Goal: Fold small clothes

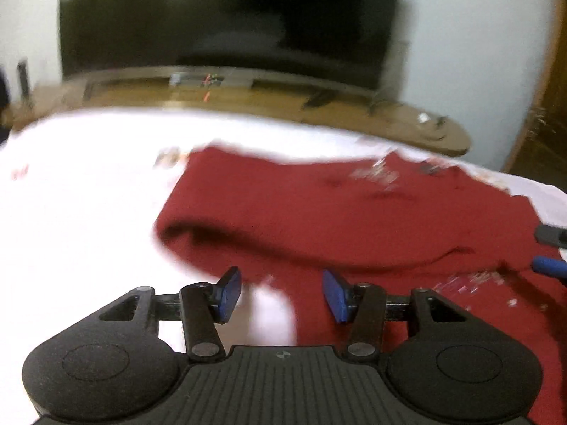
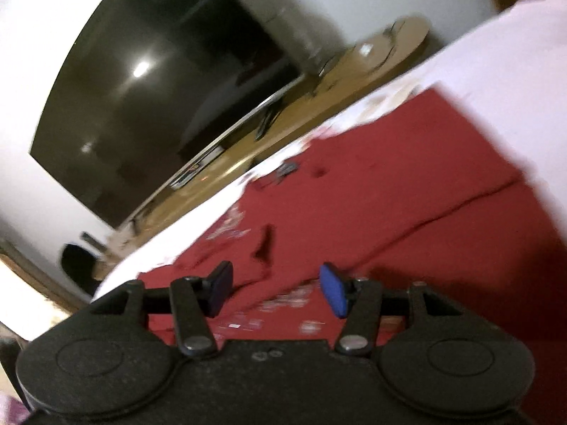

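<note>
red garment (image 1: 354, 212) ahead on white bed (image 1: 88, 194) | long axis crosswise | left gripper (image 1: 281, 295), right gripper (image 2: 276, 290) jaws spread, empty | right nearer

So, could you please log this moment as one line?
garment: red garment partly folded on white sheet | left tongs: open, empty | right tongs: open, empty
</note>
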`<state>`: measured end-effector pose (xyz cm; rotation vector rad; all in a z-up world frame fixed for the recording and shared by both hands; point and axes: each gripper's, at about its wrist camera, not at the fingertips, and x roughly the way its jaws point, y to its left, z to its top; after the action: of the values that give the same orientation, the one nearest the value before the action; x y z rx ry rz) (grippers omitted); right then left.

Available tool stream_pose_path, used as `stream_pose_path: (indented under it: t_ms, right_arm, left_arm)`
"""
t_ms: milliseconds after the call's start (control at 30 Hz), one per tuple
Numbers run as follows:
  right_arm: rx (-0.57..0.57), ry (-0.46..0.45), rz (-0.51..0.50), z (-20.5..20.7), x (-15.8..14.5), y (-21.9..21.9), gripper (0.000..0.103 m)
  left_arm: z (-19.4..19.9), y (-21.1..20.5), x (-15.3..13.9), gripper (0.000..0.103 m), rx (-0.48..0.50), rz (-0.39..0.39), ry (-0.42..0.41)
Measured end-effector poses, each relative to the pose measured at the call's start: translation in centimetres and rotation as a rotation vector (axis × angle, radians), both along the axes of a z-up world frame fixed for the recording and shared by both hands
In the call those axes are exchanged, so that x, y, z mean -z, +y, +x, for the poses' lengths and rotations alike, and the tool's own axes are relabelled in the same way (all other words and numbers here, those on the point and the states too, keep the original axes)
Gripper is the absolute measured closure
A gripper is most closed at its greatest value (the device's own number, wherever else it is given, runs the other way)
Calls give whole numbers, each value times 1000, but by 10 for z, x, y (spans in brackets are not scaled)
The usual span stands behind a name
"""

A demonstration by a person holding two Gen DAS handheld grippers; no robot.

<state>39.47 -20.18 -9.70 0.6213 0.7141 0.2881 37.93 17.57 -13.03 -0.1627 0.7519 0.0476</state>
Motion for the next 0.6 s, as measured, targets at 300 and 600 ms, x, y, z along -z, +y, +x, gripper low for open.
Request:
stream_pose_path:
  t_ms: [300,600]
  right_arm:
    - [-48,122,50,52,35,39,58]
    - [-79,-11,-133,52,9,49,98]
  left_arm:
    - [-3,13,19,53,-9,-16,21]
    - [27,-4,28,53,19,16,24]
